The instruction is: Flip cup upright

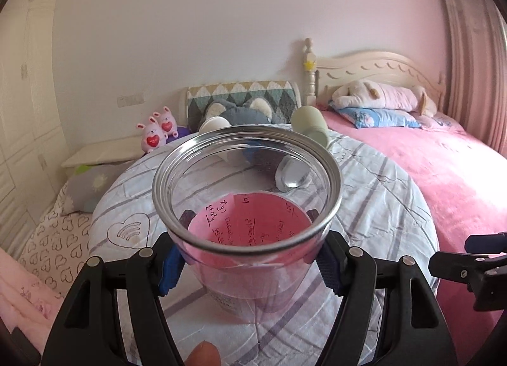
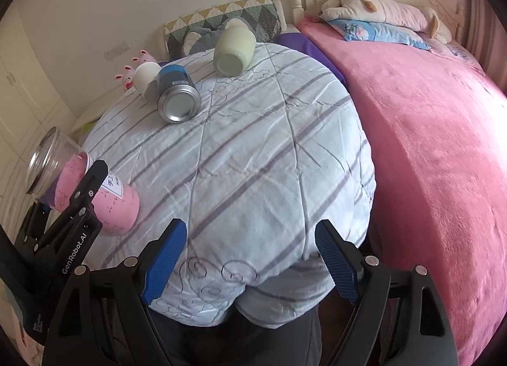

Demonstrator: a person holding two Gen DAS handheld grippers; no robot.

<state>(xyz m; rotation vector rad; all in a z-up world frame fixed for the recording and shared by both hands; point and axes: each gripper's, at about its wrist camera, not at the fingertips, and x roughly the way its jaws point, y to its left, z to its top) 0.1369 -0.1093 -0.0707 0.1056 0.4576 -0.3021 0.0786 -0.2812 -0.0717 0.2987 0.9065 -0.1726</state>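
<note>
Facing a pink-walled bedroom, the left gripper (image 1: 247, 263) clamps a clear glass cup with pink paper lining (image 1: 247, 207), tilted above the striped white quilt (image 1: 380, 207). From the right wrist, the right gripper (image 2: 250, 258) hangs wide open, empty, beside the pink bedspread (image 2: 427, 144).

The clear glass cup (image 1: 247, 204) carries a pink paper lining with dark handwriting and a white label. The quilt (image 2: 253, 156) is pale white-blue with grey-purple stripes and stitched hearts. At twelve o'clock lie a pale green cup (image 2: 235, 51), a blue-and-silver can (image 2: 177, 96) and a white cup (image 2: 145, 75). Each claw is black with blue pads (image 2: 164, 263). The bedspread (image 2: 437, 150) is pink.
</note>
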